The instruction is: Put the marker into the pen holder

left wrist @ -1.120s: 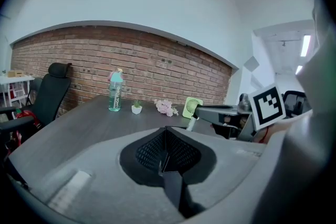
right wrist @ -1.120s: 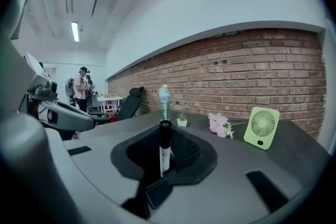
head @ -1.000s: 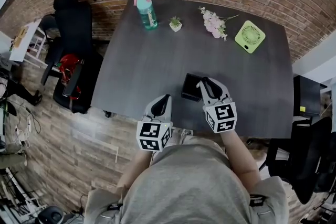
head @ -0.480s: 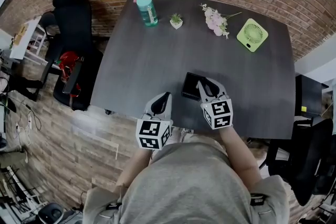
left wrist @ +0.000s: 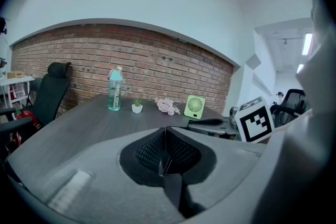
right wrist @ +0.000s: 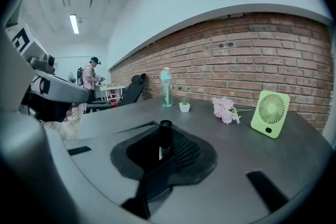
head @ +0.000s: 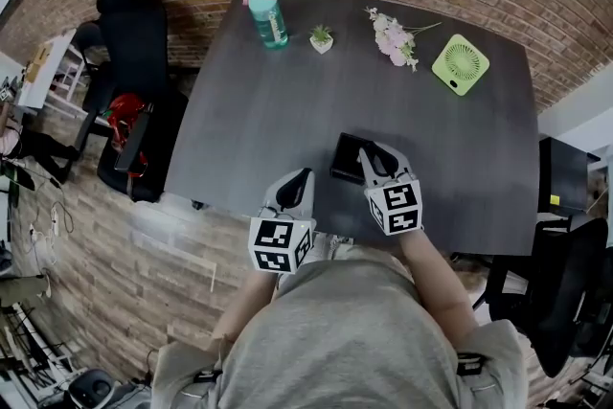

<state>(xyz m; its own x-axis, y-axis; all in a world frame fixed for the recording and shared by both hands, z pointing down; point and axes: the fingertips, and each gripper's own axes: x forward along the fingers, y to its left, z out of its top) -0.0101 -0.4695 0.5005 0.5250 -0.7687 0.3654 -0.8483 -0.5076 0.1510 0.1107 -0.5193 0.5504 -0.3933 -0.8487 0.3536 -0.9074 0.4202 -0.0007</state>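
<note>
A black pen holder (head: 345,158) stands on the dark grey table (head: 268,110) near its front edge. My right gripper (head: 371,154) is right beside it, on its right. In the right gripper view this gripper (right wrist: 164,153) is shut on a black marker (right wrist: 165,135), which stands upright between the pads with its cap on top. The pen holder does not show in that view. My left gripper (head: 303,178) rests at the table's front edge, left of the holder. Its jaws (left wrist: 166,131) are shut with nothing between them.
Along the far edge stand a teal bottle (head: 267,15), a small potted plant (head: 322,40), pink flowers (head: 393,38) and a green fan (head: 460,64). A black office chair (head: 134,62) is left of the table. A person (right wrist: 90,76) stands far off by a white desk.
My right gripper with the marker has sunk a little next to the pen holder. The left gripper has stayed where it was.
</note>
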